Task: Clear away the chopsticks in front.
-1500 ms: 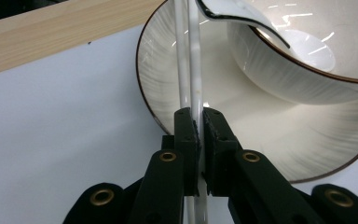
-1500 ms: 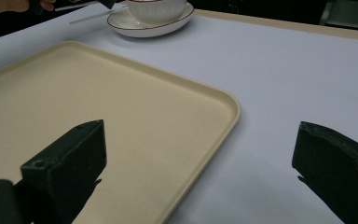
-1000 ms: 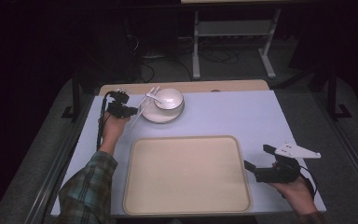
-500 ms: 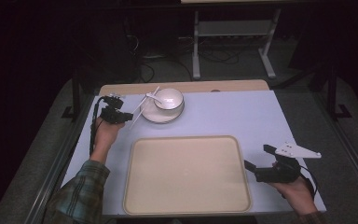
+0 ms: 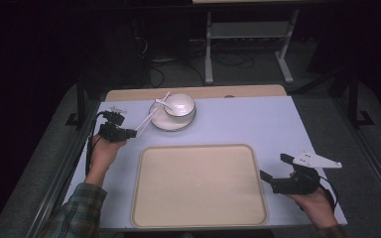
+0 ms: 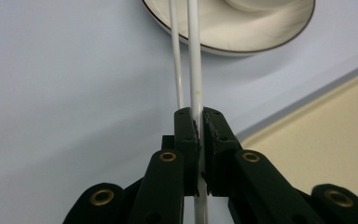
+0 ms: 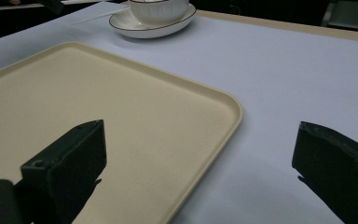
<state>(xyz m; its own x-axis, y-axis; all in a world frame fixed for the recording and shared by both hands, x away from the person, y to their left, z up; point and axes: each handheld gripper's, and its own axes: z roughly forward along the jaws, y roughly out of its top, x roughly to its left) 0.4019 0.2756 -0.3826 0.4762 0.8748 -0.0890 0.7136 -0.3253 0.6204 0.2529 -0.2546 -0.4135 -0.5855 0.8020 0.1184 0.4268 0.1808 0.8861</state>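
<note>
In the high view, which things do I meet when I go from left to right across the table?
Left gripper → chopsticks → bowl on its plate → right gripper. The tray lies nearer, spanning the middle.

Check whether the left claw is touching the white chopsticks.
Touching. The left gripper view shows the left claw shut on one of the chopsticks; the other passes just beside its jaw.
</note>
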